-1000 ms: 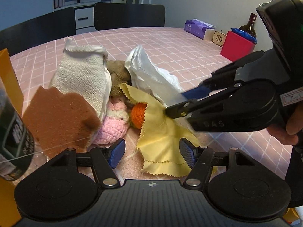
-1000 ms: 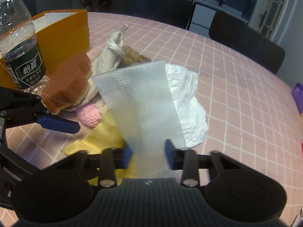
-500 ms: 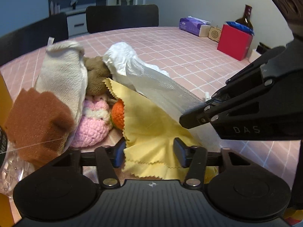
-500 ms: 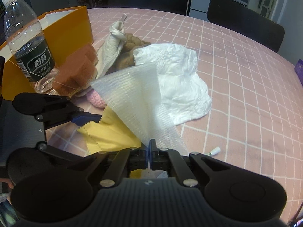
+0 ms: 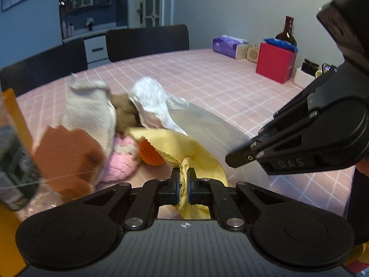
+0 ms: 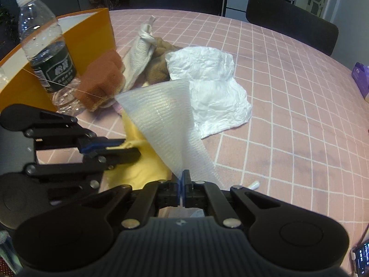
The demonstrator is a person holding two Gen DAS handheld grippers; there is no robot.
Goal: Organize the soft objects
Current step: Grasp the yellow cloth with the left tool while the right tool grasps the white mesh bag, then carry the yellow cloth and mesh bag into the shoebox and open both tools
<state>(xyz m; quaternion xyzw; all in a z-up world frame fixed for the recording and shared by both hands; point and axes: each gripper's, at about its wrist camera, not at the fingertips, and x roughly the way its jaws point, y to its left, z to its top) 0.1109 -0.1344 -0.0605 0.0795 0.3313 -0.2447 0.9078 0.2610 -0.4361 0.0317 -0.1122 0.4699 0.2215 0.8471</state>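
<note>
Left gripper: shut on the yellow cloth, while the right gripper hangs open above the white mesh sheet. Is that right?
Not quite. The left gripper is shut on the yellow cloth, but the right gripper is not open: the right wrist view shows its fingers closed, pinching a corner of the white mesh sheet.

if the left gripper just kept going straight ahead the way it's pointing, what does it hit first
Probably the orange crocheted piece and pink crocheted toy just past the yellow cloth that the left gripper is clamped on. Depth is unclear, so that is a guess.
</note>
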